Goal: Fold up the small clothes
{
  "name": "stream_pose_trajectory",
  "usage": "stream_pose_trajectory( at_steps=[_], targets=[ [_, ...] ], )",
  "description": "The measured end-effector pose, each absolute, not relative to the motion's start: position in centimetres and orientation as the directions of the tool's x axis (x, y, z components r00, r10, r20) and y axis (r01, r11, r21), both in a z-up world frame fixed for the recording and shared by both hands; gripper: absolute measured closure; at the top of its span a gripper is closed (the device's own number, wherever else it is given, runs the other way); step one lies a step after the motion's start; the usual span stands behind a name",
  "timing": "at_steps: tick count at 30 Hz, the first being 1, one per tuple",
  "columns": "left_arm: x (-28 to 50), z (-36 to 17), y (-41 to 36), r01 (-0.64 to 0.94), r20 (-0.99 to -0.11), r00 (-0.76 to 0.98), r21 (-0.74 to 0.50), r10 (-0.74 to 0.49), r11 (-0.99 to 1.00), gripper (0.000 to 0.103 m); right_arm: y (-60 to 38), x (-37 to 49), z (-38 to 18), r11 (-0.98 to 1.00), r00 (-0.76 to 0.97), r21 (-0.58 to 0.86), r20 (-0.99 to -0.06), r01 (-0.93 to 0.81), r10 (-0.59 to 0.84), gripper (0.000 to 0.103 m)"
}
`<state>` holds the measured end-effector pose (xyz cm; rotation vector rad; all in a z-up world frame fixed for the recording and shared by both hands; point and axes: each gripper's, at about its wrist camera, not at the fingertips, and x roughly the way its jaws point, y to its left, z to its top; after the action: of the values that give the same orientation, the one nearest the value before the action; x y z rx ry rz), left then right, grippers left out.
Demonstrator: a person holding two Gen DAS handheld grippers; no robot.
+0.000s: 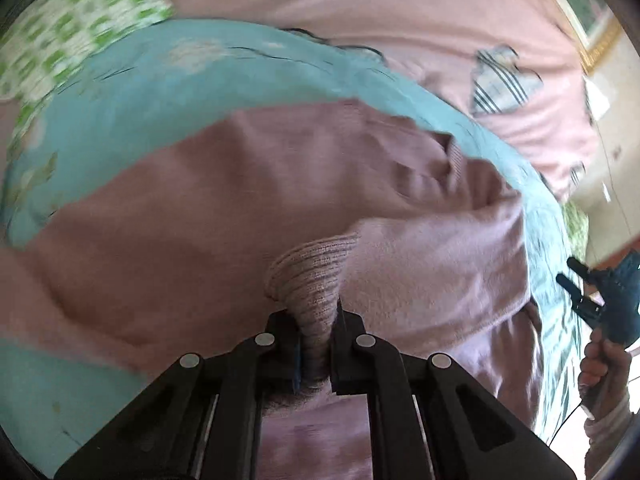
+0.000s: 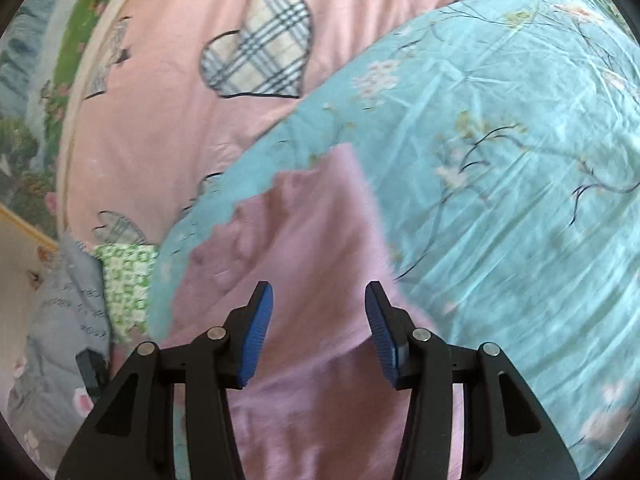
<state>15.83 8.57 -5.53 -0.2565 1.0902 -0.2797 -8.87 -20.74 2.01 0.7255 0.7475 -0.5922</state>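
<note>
A small mauve-pink knit garment lies on a turquoise floral sheet. My left gripper is shut on the garment's ribbed cuff and holds it pinched up over the body of the garment. In the right wrist view the same garment lies under my right gripper, which is open and empty just above the cloth. The right gripper also shows at the right edge of the left wrist view, held in a hand.
A pink quilt with plaid hearts lies beyond the turquoise sheet. A green-and-white patterned cloth and a grey printed garment lie at the left. A floral bed edge is at the far left.
</note>
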Motion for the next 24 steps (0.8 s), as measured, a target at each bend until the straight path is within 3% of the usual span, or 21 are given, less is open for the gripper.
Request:
stream_pose_trajectory(
  at_steps=[13, 20, 21, 22, 23, 24],
  targets=[
    [14.4, -7.0, 10.6, 0.013, -0.848, 0.434, -0.332, -0.304, 0.943, 0.095, -26.1, -0.3, -2.9, 0.696, 0.486, 0.253, -0.86, 0.672, -0.156, 0.041],
    [14.3, -8.6, 11.3, -0.041, -0.864, 0.403, -0.345, -0.3, 0.938, 0.095, -27.3, 0.4, -4.8, 0.682, 0.494, 0.297, -0.863, 0.669, -0.108, 0.041],
    [14.4, -8.5, 10.8, -0.028, -0.867, 0.401, -0.333, -0.295, 0.942, 0.095, -27.2, 0.5, -4.7, 0.696, 0.496, 0.29, -0.861, 0.657, -0.109, 0.046],
    [14.6, -8.3, 10.2, -0.012, -0.867, 0.401, -0.328, -0.296, 0.945, 0.095, -27.0, 0.7, -4.5, 0.715, 0.494, 0.279, -0.863, 0.641, -0.105, 0.06],
    [15.0, -8.1, 9.4, 0.003, -0.863, 0.401, -0.333, -0.306, 0.943, 0.095, -27.0, 0.9, -4.3, 0.724, 0.489, 0.278, -0.867, 0.631, -0.094, 0.094],
    [15.2, -7.8, 8.9, 0.017, -0.858, 0.404, -0.339, -0.316, 0.941, 0.095, -27.0, 1.0, -3.8, 0.73, 0.49, 0.268, -0.865, 0.629, -0.104, 0.093]
  ],
)
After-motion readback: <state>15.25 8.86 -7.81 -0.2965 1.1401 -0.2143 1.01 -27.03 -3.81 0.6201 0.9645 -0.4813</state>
